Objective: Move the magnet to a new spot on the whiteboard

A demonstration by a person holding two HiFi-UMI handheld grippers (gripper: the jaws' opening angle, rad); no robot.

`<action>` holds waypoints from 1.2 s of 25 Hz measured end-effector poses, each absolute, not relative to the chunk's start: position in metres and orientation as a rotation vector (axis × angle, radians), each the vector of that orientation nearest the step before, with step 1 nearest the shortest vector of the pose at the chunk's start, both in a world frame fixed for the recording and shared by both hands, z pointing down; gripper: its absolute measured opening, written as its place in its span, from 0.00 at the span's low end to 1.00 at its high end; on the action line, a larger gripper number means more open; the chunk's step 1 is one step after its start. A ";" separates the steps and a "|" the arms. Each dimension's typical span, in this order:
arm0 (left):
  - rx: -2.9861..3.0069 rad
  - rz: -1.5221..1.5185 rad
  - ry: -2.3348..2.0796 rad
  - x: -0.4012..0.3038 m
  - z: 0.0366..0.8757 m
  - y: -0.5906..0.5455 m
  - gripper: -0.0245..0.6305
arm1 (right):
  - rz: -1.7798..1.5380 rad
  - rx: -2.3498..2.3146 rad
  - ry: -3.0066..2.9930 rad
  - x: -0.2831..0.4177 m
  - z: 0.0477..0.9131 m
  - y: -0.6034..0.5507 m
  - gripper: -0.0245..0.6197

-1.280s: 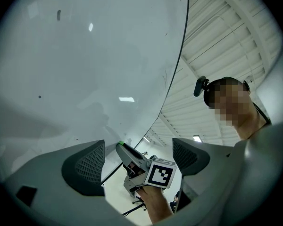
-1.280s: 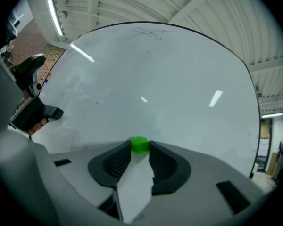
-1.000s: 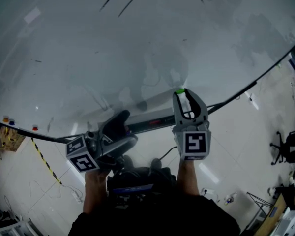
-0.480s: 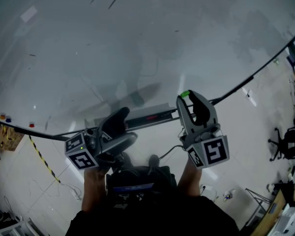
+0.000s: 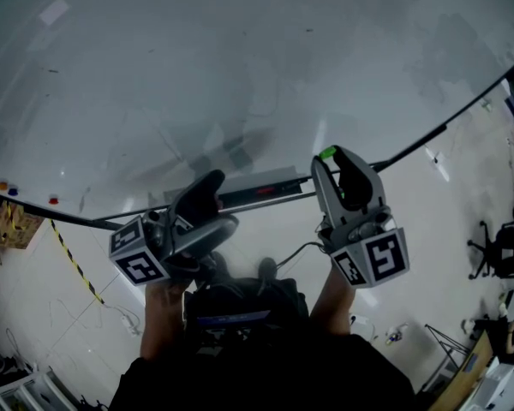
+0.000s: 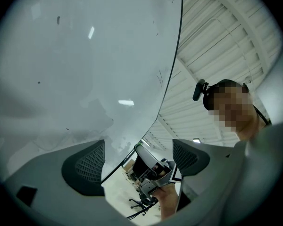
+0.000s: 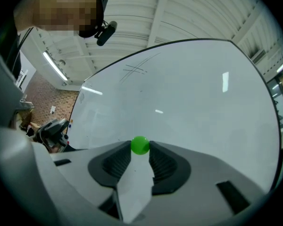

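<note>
A small green round magnet [image 7: 140, 145] is pinched at the tips of my right gripper [image 7: 140, 150], which is shut on it. In the head view the magnet [image 5: 327, 153] shows at the tip of the right gripper [image 5: 328, 157], held just off the lower part of the whiteboard [image 5: 240, 67]. My left gripper [image 5: 212, 197] hangs lower left, near the board's bottom edge, its jaws open and empty. Between its pads [image 6: 87, 164] the left gripper view shows the whiteboard [image 6: 85, 69] and the right gripper [image 6: 153, 166] beyond.
A marker tray [image 5: 261, 193] runs along the board's bottom edge. Small red, orange and blue magnets [image 5: 13, 192] sit at the board's lower left. Faint pen strokes [image 7: 134, 69] mark the board. Office chairs [image 5: 501, 251] and cables lie on the floor to the right.
My right gripper with the green magnet has pulled back from the whiteboard and drifted slightly right and down. The left gripper has barely moved.
</note>
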State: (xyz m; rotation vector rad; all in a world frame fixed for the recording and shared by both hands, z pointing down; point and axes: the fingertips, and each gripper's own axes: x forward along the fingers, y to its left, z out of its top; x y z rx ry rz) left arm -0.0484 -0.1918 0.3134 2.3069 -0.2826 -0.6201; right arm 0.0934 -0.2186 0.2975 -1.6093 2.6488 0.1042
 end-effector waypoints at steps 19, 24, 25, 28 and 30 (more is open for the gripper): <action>2.302 -0.657 -0.301 -0.051 0.311 -0.178 0.71 | 0.093 -1.561 2.691 0.083 0.302 -0.210 0.27; 2.308 -0.670 -0.301 -0.053 0.310 -0.176 0.71 | 0.108 -1.599 2.696 0.084 0.304 -0.211 0.27; 2.309 -0.670 -0.301 -0.053 0.311 -0.176 0.71 | 0.112 -1.608 2.698 0.084 0.305 -0.212 0.27; 2.314 -0.665 -0.305 -0.054 0.311 -0.176 0.71 | 0.129 -1.632 2.697 0.084 0.307 -0.218 0.27; 2.319 -0.664 -0.310 -0.055 0.312 -0.177 0.71 | 0.125 -1.644 2.700 0.082 0.310 -0.222 0.27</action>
